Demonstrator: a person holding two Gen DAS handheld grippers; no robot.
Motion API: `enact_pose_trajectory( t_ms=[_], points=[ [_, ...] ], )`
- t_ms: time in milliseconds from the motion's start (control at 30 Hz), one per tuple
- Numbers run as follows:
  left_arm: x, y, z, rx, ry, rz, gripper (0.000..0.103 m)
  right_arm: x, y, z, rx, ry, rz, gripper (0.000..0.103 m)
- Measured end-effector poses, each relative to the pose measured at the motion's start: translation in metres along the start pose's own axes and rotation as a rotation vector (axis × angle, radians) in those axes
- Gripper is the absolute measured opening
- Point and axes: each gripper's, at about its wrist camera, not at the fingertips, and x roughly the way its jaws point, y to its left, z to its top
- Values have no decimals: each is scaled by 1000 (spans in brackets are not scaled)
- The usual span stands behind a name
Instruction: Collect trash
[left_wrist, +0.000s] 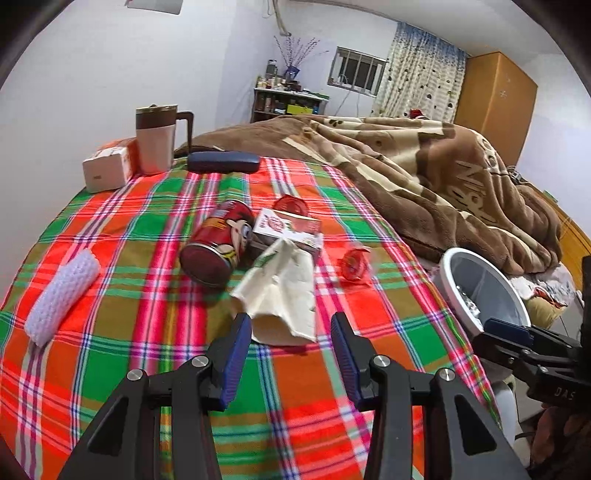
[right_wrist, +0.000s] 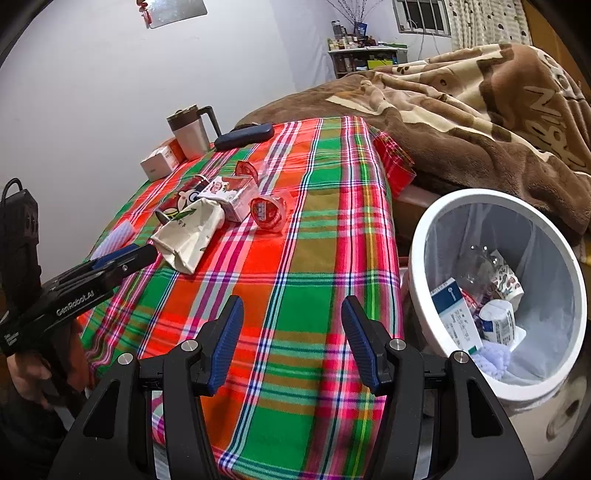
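A crumpled cream paper bag lies on the plaid tablecloth. My left gripper stands open at the bag's near end, and its pads do not press on it. Behind the bag lie a red can on its side, a small carton and two red jelly cups. My right gripper hangs open and empty over the table's near right part. The white bin beside the table holds boxes, a paper cup and a clear bottle.
A white knitted roll lies at the left. At the back stand a mug, a small box and a dark blue case. A brown blanket covers the bed on the right.
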Motion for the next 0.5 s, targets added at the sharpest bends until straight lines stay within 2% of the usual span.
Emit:
enact_pose_trajectory(
  t_ms=[233,500],
  points=[
    [16,15,9,-17,11,29,45,6,1,7,-3,4,1,57],
    [43,23,11,-39,54,19,44,20,6,20,-22,13,4,57]
  ],
)
